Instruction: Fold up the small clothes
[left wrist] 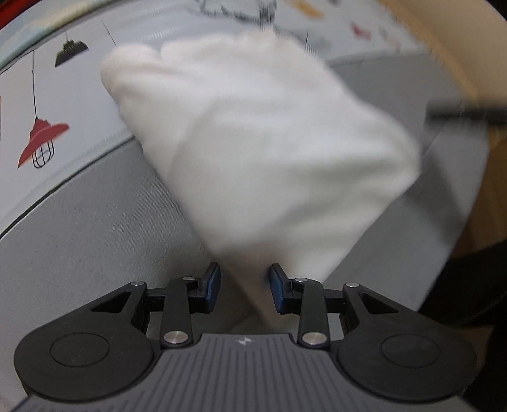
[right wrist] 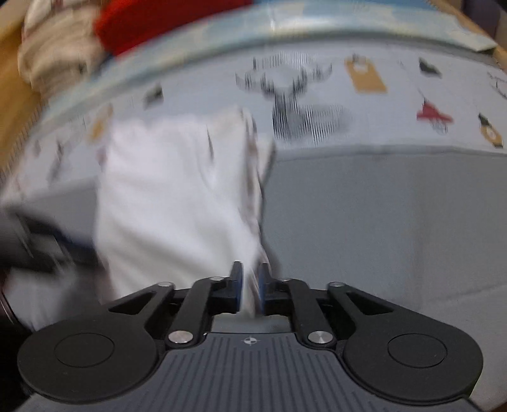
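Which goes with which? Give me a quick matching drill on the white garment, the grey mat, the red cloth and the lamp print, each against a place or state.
Things:
1. white garment
2. grey mat
3. red cloth
4. red lamp print

Places or states:
A. bunched at the far edge, beside a beige pile
B. a corner between each gripper's fingers
C. printed on the pale patterned sheet
D. spread flat under the garment

Pairs: 1-B, 2-D, 3-A, 4-C
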{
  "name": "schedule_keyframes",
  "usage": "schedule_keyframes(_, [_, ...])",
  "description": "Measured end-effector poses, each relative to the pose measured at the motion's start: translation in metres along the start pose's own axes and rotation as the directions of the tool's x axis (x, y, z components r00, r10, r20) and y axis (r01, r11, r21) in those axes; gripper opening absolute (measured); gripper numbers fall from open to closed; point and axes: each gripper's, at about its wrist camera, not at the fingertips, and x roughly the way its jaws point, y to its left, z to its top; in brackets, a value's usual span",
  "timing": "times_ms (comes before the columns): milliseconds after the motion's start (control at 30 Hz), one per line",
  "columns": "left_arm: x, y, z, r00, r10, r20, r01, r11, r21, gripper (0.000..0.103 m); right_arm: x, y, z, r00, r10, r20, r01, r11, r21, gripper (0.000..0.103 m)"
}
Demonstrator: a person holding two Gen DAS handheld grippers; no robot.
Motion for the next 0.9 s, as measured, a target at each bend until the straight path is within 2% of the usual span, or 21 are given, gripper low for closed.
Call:
schedule_keyframes(33, [0.002, -0.001, -0.001, 1.000, 0.007, -0.010, -0.007, 1.000, 0.011, 0.037, -0.002, 0.001, 0.007, 0.999, 0.007, 0.042, -0.008, 1.000, 0.010, 0.040])
schedule_keyframes(100, [0.001, -0.002, 0.000, 1.000, 0.006, -0.007, -0.005, 1.000, 0.020, 0.037, 0.000, 0.004, 0.019, 0.994, -0.004, 0.112, 0.001, 0.999, 0.033, 0.047])
schedule_keyframes(167, [-0.007, 0.000, 0.001, 1.000, -0.003, 0.022, 0.003, 1.000, 0.009, 0.039, 0.009, 0.007, 0.030, 0.989, 0.000, 0.145, -0.007, 0.999, 0.053, 0.046])
schedule_keyframes(333, [-0.030, 0.016, 0.002, 0.993, -0.016, 0.119, 0.025, 0.997, -0.071, 0.045, 0.047, 0.018, 0.060, 0.990, -0.014, 0.140, 0.001, 0.996, 0.090, 0.046])
schedule_keyframes(467, [-0.042, 0.031, 0.003, 0.985, 0.014, 0.170, 0.011, 0.989, -0.148, 0.045, 0.082, 0.021, 0.082, 0.992, -0.042, 0.119, 0.029, 0.994, 0.109, 0.051])
schedule_keyframes(600, [-0.056, 0.042, 0.007, 0.971, 0.013, 0.240, 0.039, 0.977, -0.212, 0.045, 0.116, 0.022, 0.090, 0.995, -0.077, 0.061, 0.070, 0.990, 0.119, 0.052])
schedule_keyframes(667, [-0.060, 0.045, 0.011, 0.965, 0.006, 0.262, 0.056, 0.972, -0.227, 0.045, 0.123, 0.026, 0.092, 0.995, -0.081, 0.060, 0.074, 0.991, 0.114, 0.045])
schedule_keyframes(700, [-0.062, 0.045, 0.017, 0.963, 0.006, 0.270, 0.058, 0.971, -0.230, 0.045, 0.125, 0.029, 0.093, 0.995, -0.079, 0.067, 0.071, 0.991, 0.110, 0.015])
schedule_keyframes(733, [-0.064, 0.046, 0.020, 0.960, 0.007, 0.279, 0.060, 0.971, -0.232, 0.045, 0.124, 0.032, 0.094, 0.994, -0.077, 0.083, 0.068, 0.992, 0.106, 0.004])
schedule_keyframes(833, [-0.070, 0.044, 0.027, 0.951, -0.010, 0.308, 0.083, 0.971, -0.224, 0.045, 0.110, 0.036, 0.099, 0.980, -0.075, 0.183, 0.053, 0.991, 0.123, 0.003])
schedule_keyframes(900, [-0.069, 0.041, 0.031, 0.947, -0.025, 0.321, 0.098, 0.972, -0.215, 0.045, 0.101, 0.034, 0.100, 0.965, -0.108, 0.239, 0.077, 0.987, 0.138, 0.003])
